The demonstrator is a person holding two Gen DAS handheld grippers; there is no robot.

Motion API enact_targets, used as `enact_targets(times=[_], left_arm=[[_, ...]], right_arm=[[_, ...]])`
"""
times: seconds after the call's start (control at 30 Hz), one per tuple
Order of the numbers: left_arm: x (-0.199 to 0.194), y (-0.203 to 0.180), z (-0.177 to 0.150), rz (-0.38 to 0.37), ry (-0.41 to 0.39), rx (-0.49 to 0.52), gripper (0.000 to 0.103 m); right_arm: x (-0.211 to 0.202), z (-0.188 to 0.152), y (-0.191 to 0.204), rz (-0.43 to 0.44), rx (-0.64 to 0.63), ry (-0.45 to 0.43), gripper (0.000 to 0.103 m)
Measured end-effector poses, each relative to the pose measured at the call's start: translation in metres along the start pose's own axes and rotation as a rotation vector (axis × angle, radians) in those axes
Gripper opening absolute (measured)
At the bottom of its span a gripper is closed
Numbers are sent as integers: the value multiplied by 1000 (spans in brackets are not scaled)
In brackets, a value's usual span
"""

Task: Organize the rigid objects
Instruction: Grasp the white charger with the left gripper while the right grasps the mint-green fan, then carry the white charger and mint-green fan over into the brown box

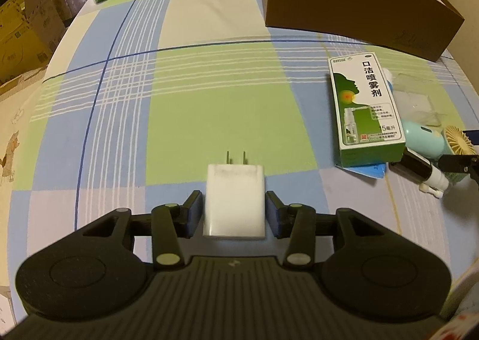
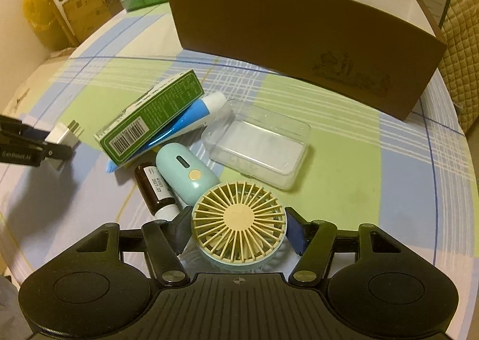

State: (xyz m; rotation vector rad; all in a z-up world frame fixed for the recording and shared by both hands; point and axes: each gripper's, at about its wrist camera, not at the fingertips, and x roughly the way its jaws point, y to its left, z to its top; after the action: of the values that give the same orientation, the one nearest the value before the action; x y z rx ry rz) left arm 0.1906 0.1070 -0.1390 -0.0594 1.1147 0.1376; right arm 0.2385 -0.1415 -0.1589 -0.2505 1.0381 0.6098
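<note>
Desk: checked cloth [image 1: 209, 106] in green, blue and white covers it; brown box [image 2: 299, 31] stands open-topped at the far side.
Left fingers [image 1: 235, 214]: mine, pinching the white charger [image 1: 234, 205], prongs pointing toward the brown box.
Right fingers [image 2: 238, 233]: mine, set either side of the fan [image 2: 238, 217]; whether the pads press it I cannot tell.
Green carton [image 2: 149, 118]: between charger and brown box side, leaning on a blue tube [image 2: 194, 114].
Clear case [image 2: 257, 145]: just before the brown box.
Dark bottle [image 2: 154, 187]: beside the fan handle.
</note>
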Motion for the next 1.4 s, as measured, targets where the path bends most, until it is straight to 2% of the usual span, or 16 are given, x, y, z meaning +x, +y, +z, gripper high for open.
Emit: enact_targets(times=[0.17,0.23,0.5,0.97,1.4], left_arm=[[3,-3,4,-1,-7,14,40],[3,-4,5,2,-12,19,36],[2,-5,4,7,-11,-1,36],[-9,-3,-4,-6,-6,-18,36],[-45,-8,14,-20,-111,-8,36]], right_arm=[[4,-2,4,-11,-18,17,61],[4,-3,8,-24,-39,11,61],[-2,-7,9,-25,-41,5,60],[-40,-15,-7,-19,59,-25,60],[-87,-12,-25,-40,183,-116,60]])
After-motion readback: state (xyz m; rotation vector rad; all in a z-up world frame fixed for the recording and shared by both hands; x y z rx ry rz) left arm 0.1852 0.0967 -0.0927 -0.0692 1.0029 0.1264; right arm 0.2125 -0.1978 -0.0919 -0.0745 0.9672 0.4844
